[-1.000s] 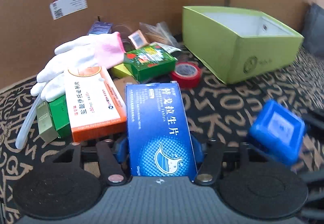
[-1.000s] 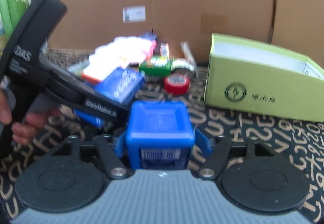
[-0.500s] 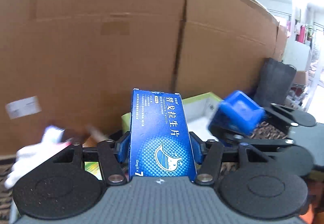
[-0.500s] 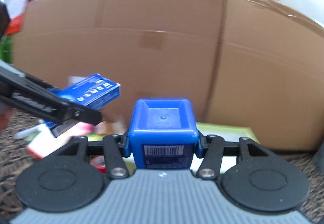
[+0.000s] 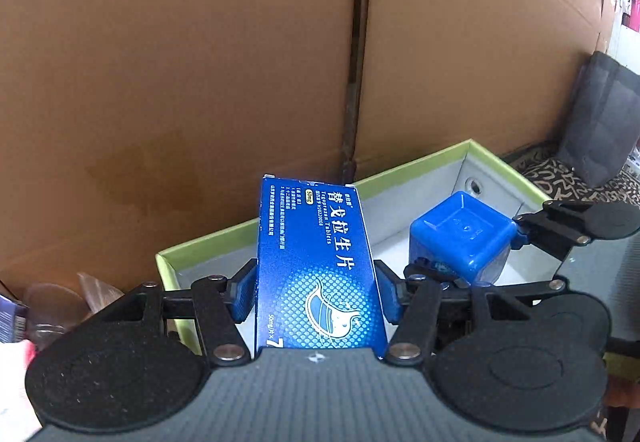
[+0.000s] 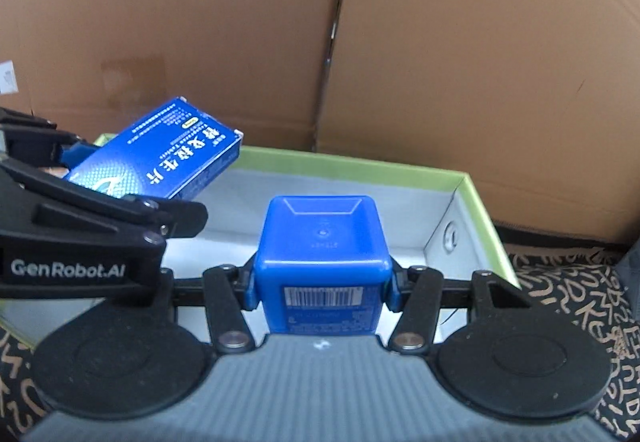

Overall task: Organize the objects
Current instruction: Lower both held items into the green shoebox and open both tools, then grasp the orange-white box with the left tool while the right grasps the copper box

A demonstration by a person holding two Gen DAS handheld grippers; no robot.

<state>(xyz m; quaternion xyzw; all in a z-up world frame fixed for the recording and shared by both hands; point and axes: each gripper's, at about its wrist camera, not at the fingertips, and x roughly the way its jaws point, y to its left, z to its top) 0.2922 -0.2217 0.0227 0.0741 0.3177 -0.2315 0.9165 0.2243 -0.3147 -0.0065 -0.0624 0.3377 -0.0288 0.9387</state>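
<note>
My left gripper [image 5: 316,298] is shut on a flat blue medicine box [image 5: 318,262] with white Chinese print, its blue pads pressing both long edges. The right gripper [image 6: 322,282] is shut on a blue plastic cube [image 6: 322,242] with a barcode label. Both loads hang over the open green box [image 6: 400,170] with a white inside. In the left wrist view the cube [image 5: 460,242] and the right gripper [image 5: 516,238] sit just right of my medicine box. The right wrist view has the medicine box [image 6: 168,154] and the left gripper's black frame at its left.
A tall cardboard wall [image 5: 200,62] stands right behind the green box [image 5: 400,170]. Clear plastic bags [image 5: 72,302] lie left of it. Black cloth with tan letters [image 6: 572,290] covers the surface, and a dark grey cushion [image 5: 600,134] leans at the far right.
Both grippers lifted away from the pile of boxes, glove and red tape and swung right, over the green box. Each kept its grip throughout.
</note>
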